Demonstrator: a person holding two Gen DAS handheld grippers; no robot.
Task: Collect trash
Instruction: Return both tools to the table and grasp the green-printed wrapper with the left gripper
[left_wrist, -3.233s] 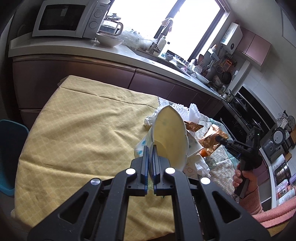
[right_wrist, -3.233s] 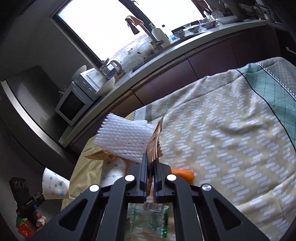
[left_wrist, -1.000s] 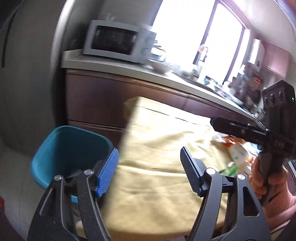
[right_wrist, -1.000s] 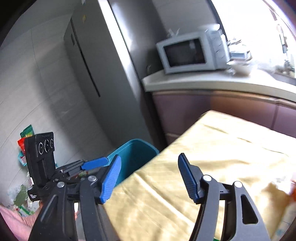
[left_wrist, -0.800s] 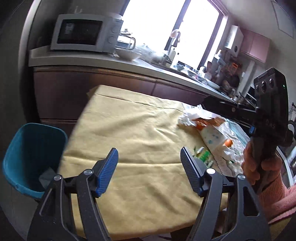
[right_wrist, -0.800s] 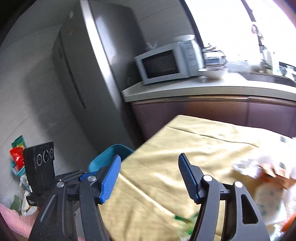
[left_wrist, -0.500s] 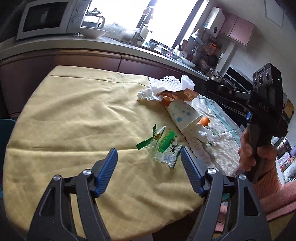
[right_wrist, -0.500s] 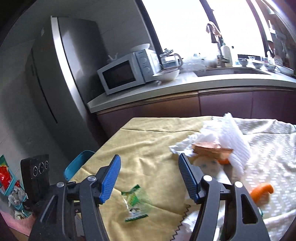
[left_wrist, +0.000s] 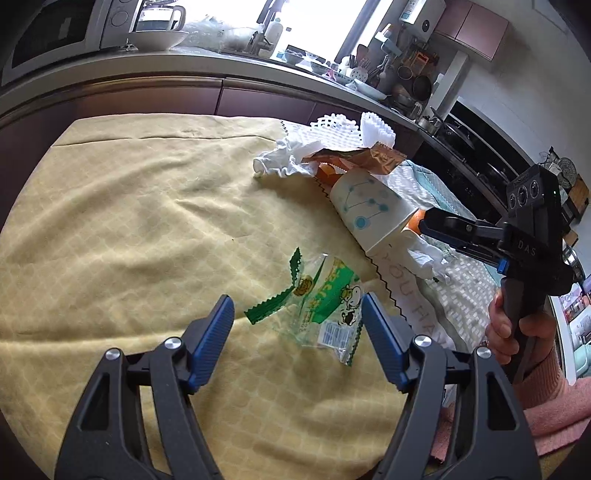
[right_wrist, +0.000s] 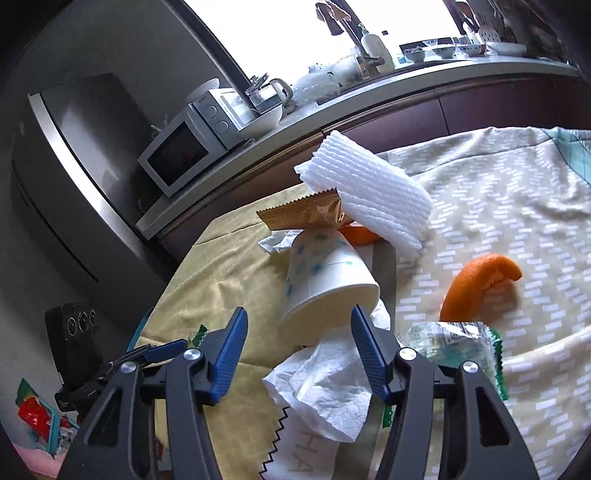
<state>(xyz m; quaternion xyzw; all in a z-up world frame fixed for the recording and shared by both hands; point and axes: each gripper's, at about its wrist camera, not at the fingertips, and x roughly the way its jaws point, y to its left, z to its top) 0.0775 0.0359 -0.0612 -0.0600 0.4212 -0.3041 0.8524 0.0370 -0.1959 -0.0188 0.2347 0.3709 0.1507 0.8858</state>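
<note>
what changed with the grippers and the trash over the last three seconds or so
Both grippers let go: the left gripper had a paper cup, the right gripper a brown wrapper. Both swung toward the teal bin and came back open and empty. The left now hovers over the green snack wrapper; the right faces the paper cup lying on its side. The foam net and orange peel stayed on the table.

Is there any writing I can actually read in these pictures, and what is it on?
"DAS" on the black right gripper.
"OU HA", part of larger lettering, on the white cloth beside the paper cup.
"HA" again on that cloth's edge, seen from the right wrist.
Green wrapper: cartoon dog and print, too small to read.
Brown wrapper: print blurred.
Microwave: nothing legible.
</note>
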